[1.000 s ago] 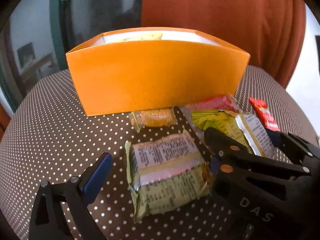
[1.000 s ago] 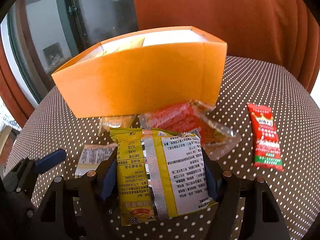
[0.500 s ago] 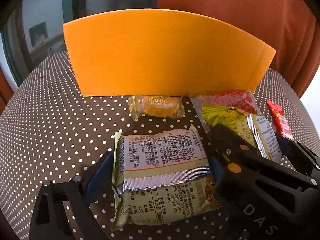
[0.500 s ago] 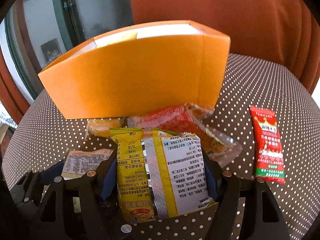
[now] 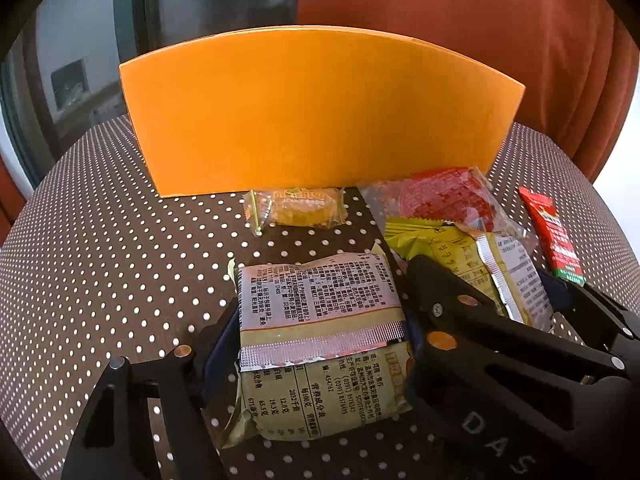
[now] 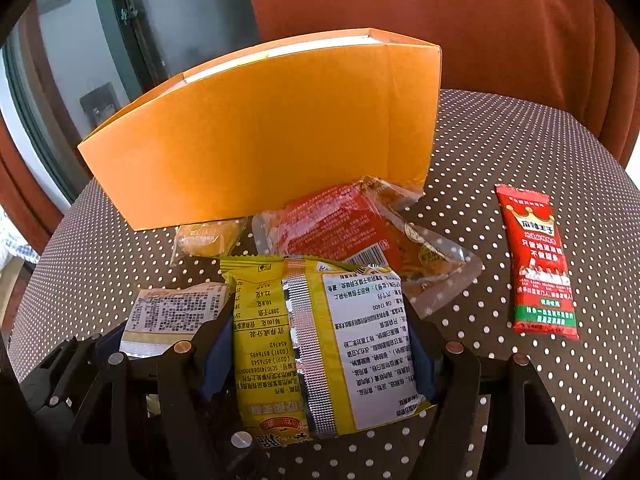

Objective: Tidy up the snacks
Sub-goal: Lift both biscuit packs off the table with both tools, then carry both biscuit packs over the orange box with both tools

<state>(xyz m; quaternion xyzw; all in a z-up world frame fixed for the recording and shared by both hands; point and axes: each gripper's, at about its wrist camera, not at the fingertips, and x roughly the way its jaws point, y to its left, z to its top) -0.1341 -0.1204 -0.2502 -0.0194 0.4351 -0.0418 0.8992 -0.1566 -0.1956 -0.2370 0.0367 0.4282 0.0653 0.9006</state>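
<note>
Left wrist view: the left gripper (image 5: 316, 344) is seen low in the frame, jaws closing, with an olive packet (image 5: 320, 344) lying between them on the dotted cloth (image 5: 100, 260); the blue pads (image 5: 220, 348) are at the packet's side edges and appear to touch it, though firm pressure cannot be confirmed. The packet lies printed-back up, silver seam across its middle. Above it, at frame centre, a small yellow candy (image 5: 296, 208) in clear wrap is found just in front of the orange box (image 5: 320, 112), whose front wall fills the upper middle. At right of centre, a red pouch (image 5: 444, 200) is overlapped by a yellow packet (image 5: 480, 264), which is gripped by the right gripper (image 5: 484, 300). A red sachet (image 5: 554, 236) lies at the far right, apart from the rest. Right wrist view: the right gripper (image 6: 316, 356) is held about half-wide, closed on the yellow packet (image 6: 320, 344), pads pressed to both long edges. The olive packet (image 6: 176, 312) shows at lower left, with part of the left gripper around it. The red pouch (image 6: 352, 232) lies above the yellow packet, its top corner touching the orange box (image 6: 260, 132); the candy (image 6: 204, 238) lies at the box's foot. The sachet (image 6: 538, 260) lies alone at right on the cloth (image 6: 480, 140). An orange curtain (image 6: 440, 20) hangs behind.
</note>
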